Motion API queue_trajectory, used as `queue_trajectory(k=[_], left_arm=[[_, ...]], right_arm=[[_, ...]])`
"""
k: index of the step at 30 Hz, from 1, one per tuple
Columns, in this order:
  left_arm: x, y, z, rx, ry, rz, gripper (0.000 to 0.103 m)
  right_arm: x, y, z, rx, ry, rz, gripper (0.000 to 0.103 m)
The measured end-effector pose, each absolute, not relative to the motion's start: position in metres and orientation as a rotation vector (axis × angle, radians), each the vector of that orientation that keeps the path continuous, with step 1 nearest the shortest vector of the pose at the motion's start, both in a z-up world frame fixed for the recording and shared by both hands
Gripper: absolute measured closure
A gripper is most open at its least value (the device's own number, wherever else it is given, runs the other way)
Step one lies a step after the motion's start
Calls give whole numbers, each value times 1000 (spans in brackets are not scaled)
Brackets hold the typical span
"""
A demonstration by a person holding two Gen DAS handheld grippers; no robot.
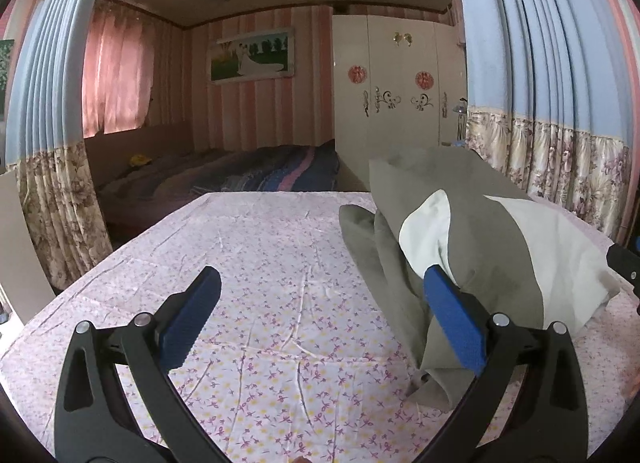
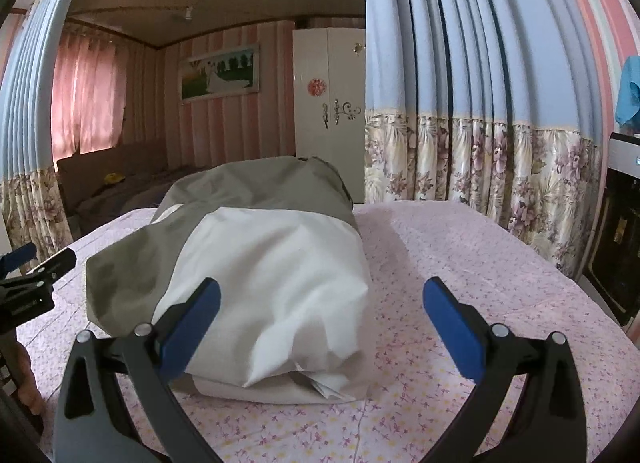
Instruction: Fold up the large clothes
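A large grey-green and white garment (image 1: pixel 480 231) lies bunched in a heap on the floral-covered table (image 1: pixel 260 263). In the left wrist view it sits to the right, against the right finger. My left gripper (image 1: pixel 320 315) is open and holds nothing, low over the cloth cover. In the right wrist view the garment (image 2: pixel 260 255) fills the left and middle, with its white panel in front. My right gripper (image 2: pixel 320 323) is open and empty, its left finger against the white panel. The left gripper (image 2: pixel 36 279) shows at the far left edge.
Blue and floral curtains (image 2: pixel 480 123) hang close behind the table on the right and left. A bed (image 1: pixel 240 175) and a white wardrobe (image 1: pixel 396 79) stand beyond. A dark appliance (image 2: pixel 616 231) is at the far right. The table cover (image 2: pixel 460 255) lies bare right of the garment.
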State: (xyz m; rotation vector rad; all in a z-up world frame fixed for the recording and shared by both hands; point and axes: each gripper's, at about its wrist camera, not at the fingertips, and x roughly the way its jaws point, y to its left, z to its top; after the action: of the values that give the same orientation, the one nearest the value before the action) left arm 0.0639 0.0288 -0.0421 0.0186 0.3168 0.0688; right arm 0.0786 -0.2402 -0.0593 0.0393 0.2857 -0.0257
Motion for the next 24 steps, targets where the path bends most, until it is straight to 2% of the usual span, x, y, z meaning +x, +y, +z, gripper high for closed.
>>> queue_trajectory(k=[24], left_arm=[[61, 25, -42, 42, 307, 36, 3]], right_arm=[[84, -240, -60, 37, 312, -54, 2]])
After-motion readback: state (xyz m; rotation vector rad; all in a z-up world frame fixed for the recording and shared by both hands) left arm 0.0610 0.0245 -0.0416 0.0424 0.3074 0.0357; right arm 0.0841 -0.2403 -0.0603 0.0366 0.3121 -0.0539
